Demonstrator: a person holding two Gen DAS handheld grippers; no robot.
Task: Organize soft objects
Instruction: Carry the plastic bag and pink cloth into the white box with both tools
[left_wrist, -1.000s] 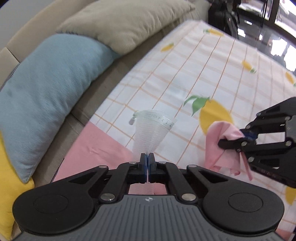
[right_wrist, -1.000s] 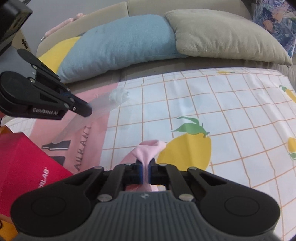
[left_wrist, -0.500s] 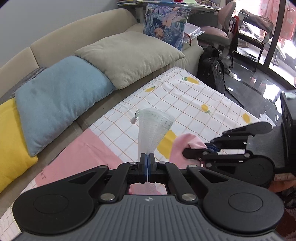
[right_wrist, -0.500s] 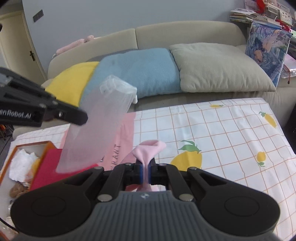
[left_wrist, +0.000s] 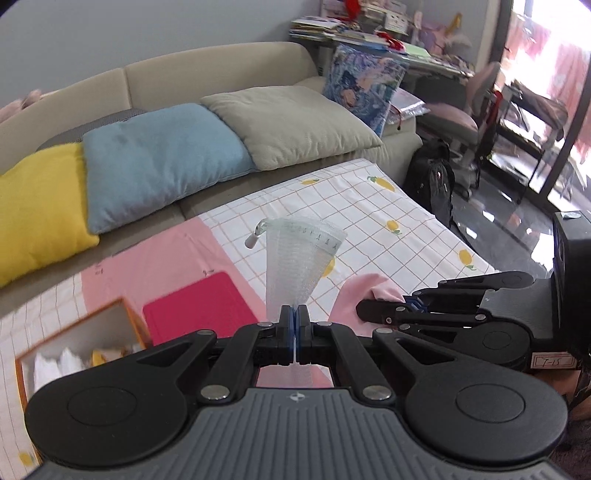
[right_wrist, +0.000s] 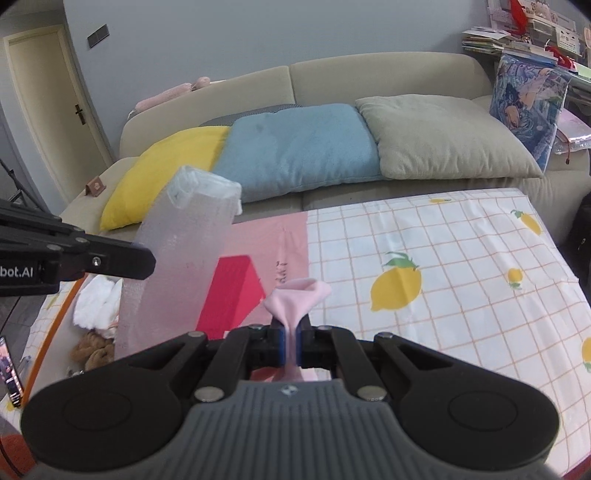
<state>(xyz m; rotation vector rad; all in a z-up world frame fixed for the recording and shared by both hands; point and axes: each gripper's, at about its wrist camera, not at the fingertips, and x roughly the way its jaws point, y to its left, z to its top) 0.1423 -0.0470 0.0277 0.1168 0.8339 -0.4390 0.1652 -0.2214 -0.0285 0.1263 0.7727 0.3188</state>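
Left fingers (left_wrist: 294, 325) pinch mesh bag (left_wrist: 301, 260), right fingers (right_wrist: 291, 341) pinch pink cloth (right_wrist: 297, 295) — only right view shows door (right_wrist: 48, 110).

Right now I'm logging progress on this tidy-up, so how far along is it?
Partly done. The open box already holds white cloth and a brown plush. In hand: the left gripper is shut on a clear mesh pouch, and the right gripper is shut on a pink cloth, both held above the lemon-print sheet. Left: putting both away; the red lid lies off the box.
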